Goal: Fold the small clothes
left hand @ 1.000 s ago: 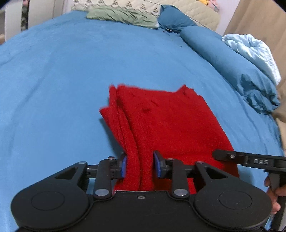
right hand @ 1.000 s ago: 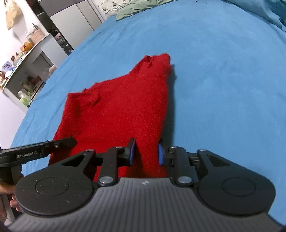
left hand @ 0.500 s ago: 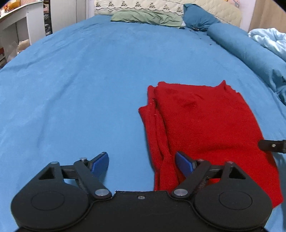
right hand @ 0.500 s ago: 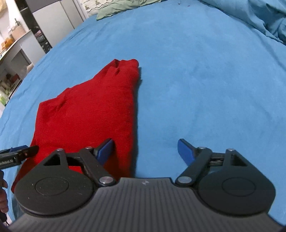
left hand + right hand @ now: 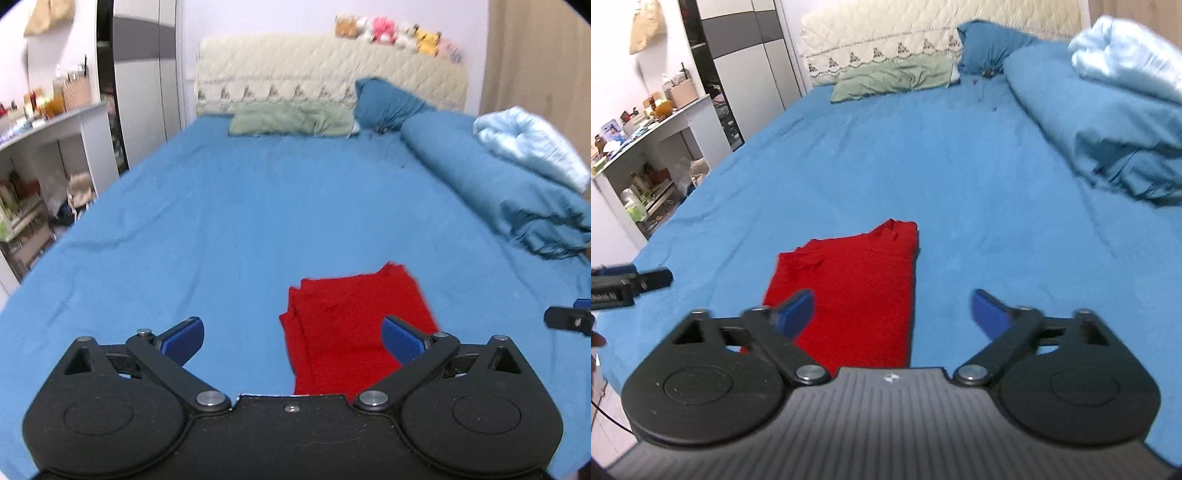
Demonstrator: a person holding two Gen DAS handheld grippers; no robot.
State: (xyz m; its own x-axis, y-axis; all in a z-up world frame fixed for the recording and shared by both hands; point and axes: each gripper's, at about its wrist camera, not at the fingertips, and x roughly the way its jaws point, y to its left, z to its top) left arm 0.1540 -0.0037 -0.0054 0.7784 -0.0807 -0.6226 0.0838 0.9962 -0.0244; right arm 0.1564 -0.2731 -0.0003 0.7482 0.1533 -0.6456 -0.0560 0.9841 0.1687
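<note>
Since the earlier frames I have lifted both grippers back off the folded red knitted garment (image 5: 351,325). Left gripper (image 5: 291,339): jaws spread wide, holding nothing, garment lying flat on the blue bedsheet (image 5: 221,221) ahead, toward its right jaw. Right gripper (image 5: 892,310): jaws equally wide, empty, garment toward its left jaw.

Bright, even light; motion blur, fisheye-warped edges.

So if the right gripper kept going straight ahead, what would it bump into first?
Probably the blue bed sheet, just right of the folded red cloth. The right gripper is open, and its left finger overlaps the cloth, so it might brush it; depth is unclear.
</note>
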